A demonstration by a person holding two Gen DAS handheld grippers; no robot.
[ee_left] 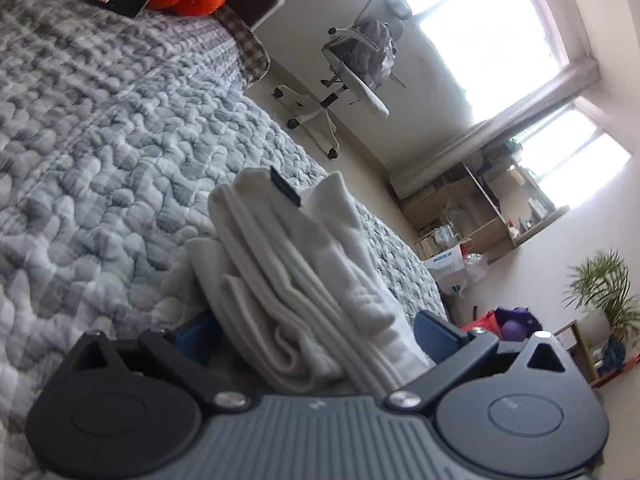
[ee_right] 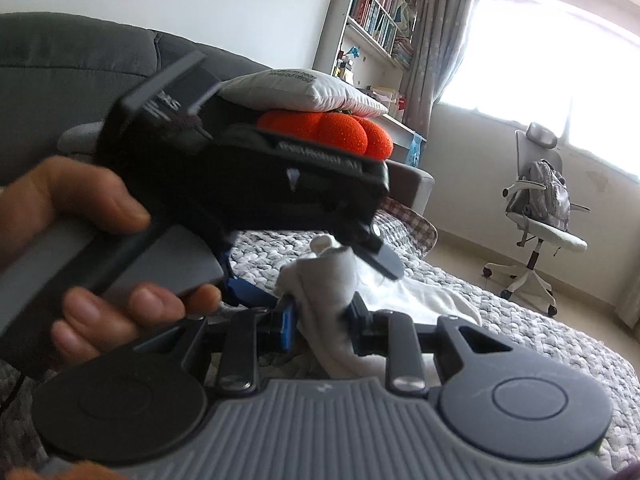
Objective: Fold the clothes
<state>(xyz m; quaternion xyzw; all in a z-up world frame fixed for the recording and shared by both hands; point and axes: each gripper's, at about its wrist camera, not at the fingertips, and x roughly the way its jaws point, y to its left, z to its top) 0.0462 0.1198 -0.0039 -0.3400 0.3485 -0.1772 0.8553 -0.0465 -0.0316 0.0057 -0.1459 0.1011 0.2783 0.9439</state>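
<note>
Two blue pads of the left gripper (ee_left: pixel 316 340) stand wide apart at the bottom of the left wrist view, and a bunched white garment (ee_left: pixel 296 280) rises between them, clear of both pads, over the grey quilt (ee_left: pixel 100 140). In the right wrist view, the right gripper (ee_right: pixel 320 316) at lower centre pinches that white garment, which trails right across the quilt. A hand (ee_right: pixel 80 240) at left holds the left gripper's handle.
</note>
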